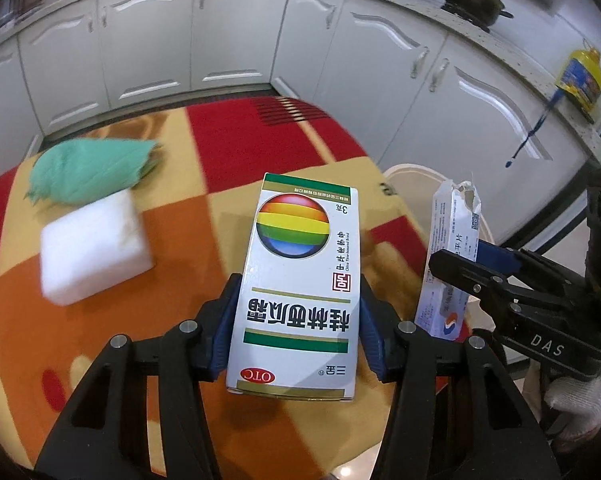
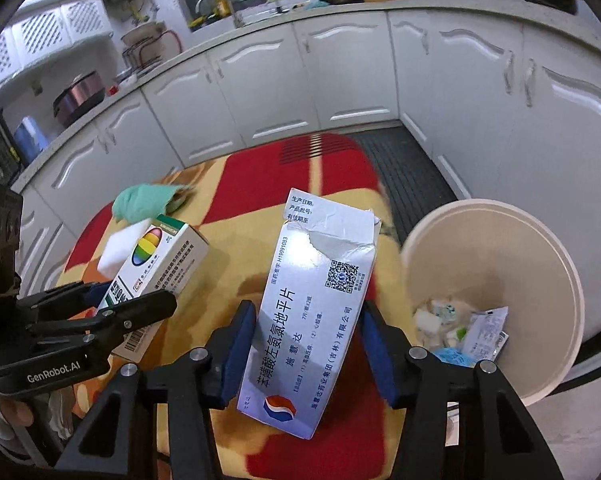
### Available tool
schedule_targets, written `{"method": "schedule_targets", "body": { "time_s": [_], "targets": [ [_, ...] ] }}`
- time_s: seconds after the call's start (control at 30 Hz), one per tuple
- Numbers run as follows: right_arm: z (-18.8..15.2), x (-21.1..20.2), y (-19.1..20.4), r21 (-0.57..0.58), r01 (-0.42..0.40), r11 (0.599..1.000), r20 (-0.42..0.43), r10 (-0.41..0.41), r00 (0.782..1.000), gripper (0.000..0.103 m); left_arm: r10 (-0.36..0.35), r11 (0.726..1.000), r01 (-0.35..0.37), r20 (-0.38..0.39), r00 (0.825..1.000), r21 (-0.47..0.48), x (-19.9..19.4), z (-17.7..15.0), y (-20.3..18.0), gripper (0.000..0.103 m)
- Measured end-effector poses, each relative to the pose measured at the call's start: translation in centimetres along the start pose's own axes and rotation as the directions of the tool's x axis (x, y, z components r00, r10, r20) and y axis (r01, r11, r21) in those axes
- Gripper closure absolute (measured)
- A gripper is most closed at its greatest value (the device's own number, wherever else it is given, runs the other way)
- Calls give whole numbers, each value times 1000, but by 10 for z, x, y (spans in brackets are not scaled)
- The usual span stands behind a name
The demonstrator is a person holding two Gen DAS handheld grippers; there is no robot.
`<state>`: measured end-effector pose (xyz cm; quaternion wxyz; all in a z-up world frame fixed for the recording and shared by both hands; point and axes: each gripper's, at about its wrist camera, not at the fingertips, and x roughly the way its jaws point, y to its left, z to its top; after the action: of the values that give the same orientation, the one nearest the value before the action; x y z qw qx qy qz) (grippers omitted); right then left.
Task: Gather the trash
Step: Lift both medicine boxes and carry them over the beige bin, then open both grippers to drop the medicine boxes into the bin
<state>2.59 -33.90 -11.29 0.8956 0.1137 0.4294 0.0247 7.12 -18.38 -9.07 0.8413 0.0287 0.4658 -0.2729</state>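
A white medicine box with a rainbow ball is held off the table, and my left gripper is shut on its long sides. In the right wrist view the same box sits in the left gripper at the left. My right gripper is shut on a pale blue medicine box with a torn top, raised over the table's right part. That torn box and the right gripper also show at the right of the left wrist view.
A cream waste bin with several wrappers inside stands on the floor right of the table. A green cloth and a white sponge block lie on the red, orange and yellow tablecloth. White kitchen cabinets run behind.
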Motion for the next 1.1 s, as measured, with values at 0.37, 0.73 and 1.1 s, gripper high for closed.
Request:
{"method": "schedule_targets", "body": {
  "time_s": [0.37, 0.73, 1.1],
  "targets": [
    [8, -34, -61, 111, 57, 992, 75, -66, 995, 52, -46, 995, 46, 2, 999, 83, 21, 24, -59, 52],
    [5, -45, -126, 206, 166, 964, 74, -184, 980, 52, -122, 984, 125, -33, 992, 125, 60, 47, -107, 52],
    [1, -25, -153, 214, 268, 939, 23, -280, 960, 48, -212, 972, 218, -66, 975, 90, 96, 58, -128, 44]
  ]
}}
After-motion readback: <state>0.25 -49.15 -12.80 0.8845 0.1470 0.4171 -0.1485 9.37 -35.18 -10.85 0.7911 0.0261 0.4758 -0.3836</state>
